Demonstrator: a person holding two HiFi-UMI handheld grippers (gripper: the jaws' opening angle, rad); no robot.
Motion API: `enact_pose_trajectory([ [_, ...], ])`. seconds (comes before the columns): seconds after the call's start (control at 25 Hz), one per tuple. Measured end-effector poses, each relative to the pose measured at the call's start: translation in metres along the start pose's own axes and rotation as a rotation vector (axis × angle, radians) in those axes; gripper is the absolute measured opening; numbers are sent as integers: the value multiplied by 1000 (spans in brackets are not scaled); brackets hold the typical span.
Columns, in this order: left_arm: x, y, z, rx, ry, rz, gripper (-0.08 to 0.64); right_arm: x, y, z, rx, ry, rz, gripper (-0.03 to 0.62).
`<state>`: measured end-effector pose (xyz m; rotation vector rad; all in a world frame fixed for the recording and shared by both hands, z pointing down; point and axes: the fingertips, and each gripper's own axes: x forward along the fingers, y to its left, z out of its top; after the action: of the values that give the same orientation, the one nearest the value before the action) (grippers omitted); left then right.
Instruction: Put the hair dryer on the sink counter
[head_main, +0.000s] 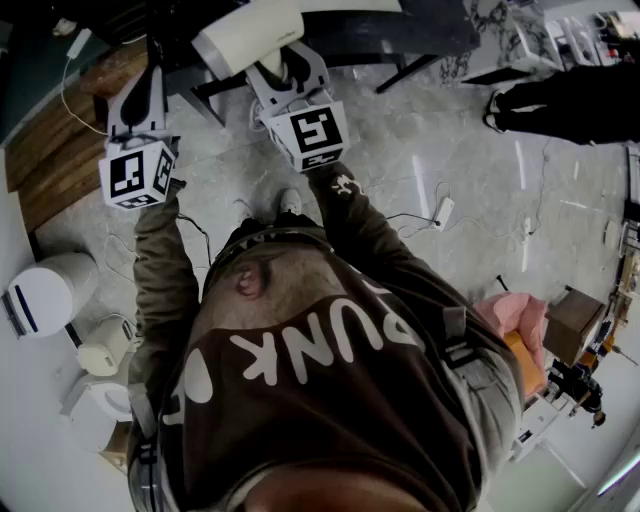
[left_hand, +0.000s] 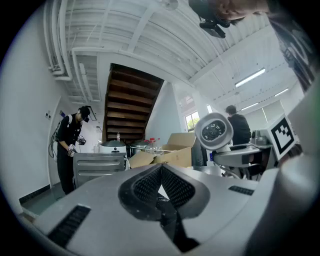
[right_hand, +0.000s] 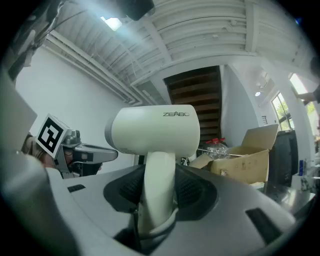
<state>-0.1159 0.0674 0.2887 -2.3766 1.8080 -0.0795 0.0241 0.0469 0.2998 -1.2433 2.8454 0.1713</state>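
Carrying the hair dryer (right_hand: 155, 131) upright, the right gripper (right_hand: 156, 197) is clamping its jaws on the handle a little below the barrel, pads pressing in from both sides. The dryer is riding in the air out in front of the person, above the pale stone floor (head_main: 430, 150), resting on nothing. The left gripper (left_hand: 161, 185) is hanging alongside, jaws brought together with nothing between them. The sink desk it is bound for is not showing in any view.

Now the handling. That shell is looking like hard, smooth plastic: stiff, so it will not be giving under the pads, but slick enough to be sliding if the squeeze eases. It is probably light, yet top-heavy, with the barrel sitting above the grip and wanting to tip. The handle is the place to be holding it, close under the barrel, as it is being held here.
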Motion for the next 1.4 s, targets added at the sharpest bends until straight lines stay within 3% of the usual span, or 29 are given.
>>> enact_pose_trajectory([
  [0.52, 6, -4, -2, 12, 4, 15, -6, 4, -7, -5, 38, -3, 4, 164],
  [0.96, 30, -19, 1, 42, 16, 84, -6, 16, -41, -14, 102, 17, 14, 164],
  [1.4, 72, 17, -28, 23, 20, 132, -6, 69, -63, -49, 118, 90, -14, 164],
])
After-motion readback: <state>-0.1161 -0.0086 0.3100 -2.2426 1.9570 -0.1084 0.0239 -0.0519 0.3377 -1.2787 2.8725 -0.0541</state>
